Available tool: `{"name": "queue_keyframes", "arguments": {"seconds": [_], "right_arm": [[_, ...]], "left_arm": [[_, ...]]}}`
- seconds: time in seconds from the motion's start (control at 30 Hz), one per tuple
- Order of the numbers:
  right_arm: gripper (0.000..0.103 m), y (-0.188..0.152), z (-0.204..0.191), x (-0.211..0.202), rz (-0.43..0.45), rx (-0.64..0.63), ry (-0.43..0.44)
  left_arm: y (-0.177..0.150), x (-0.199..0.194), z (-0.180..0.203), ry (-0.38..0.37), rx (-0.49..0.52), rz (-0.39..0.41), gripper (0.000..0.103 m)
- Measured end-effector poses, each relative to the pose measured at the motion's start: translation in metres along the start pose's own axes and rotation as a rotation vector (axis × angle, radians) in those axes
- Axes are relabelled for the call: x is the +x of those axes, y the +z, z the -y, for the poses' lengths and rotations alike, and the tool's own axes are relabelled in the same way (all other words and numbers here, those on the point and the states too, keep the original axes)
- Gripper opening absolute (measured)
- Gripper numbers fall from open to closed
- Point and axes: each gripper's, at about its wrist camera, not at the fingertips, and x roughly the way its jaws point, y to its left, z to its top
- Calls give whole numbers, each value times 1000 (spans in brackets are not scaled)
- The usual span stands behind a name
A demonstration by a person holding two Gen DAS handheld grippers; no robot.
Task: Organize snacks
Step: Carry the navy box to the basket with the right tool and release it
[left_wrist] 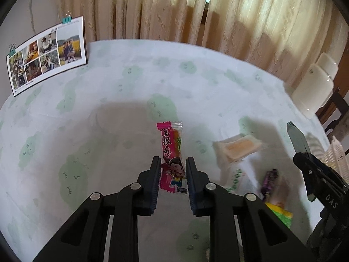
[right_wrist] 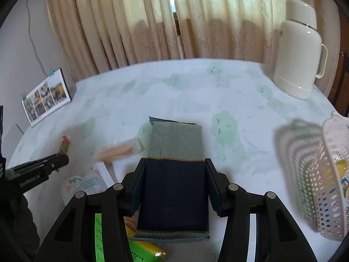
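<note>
- Left gripper (left_wrist: pixel 173 161): the fingers pinch the near end of a pink snack packet (left_wrist: pixel 171 144), one pad on each long edge.
- The pink snack packet lies lengthwise on the tabletop (left_wrist: pixel 109 109). Its far end points toward 12 o'clock, away from the fingers.
- Right gripper (right_wrist: pixel 174 162): the fingers are clamped on the two sides of a flat snack pack (right_wrist: pixel 175 139). The pack is grey-green at the far end and dark blue at the near end, and it projects past the fingertips toward 12 o'clock.
- Loose snacks, left wrist view: an orange packet in clear wrap (left_wrist: pixel 238 148) lies at 3 o'clock of the pink packet, apart from it. A purple packet (left_wrist: pixel 270 180) lies near it at 4 o'clock, blurred.
- A yellow-green packet (right_wrist: pixel 141 251) shows at 7 o'clock under the right gripper.
- A white perforated basket (right_wrist: pixel 329 174) stands at 3 o'clock in the right wrist view, with coloured items inside. They cannot be identified.
- A cream vacuum flask (right_wrist: pixel 298 50) stands upright at 2 o'clock, near the far edge of the tabletop.
- A clipped photo card (left_wrist: pixel 47 54) leans at 10 o'clock.
</note>
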Motion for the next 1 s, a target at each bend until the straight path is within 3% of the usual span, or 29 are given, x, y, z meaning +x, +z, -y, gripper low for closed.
{"name": "queue_keyframes", "arguments": {"seconds": [0.53, 1.0], "right_arm": [[51, 16, 53, -65, 187, 165, -57], [51, 11, 126, -92, 245, 359, -164]], "left_arm": [[-8, -13, 19, -16, 44, 37, 20], [-10, -7, 21, -12, 49, 15, 20]]}}
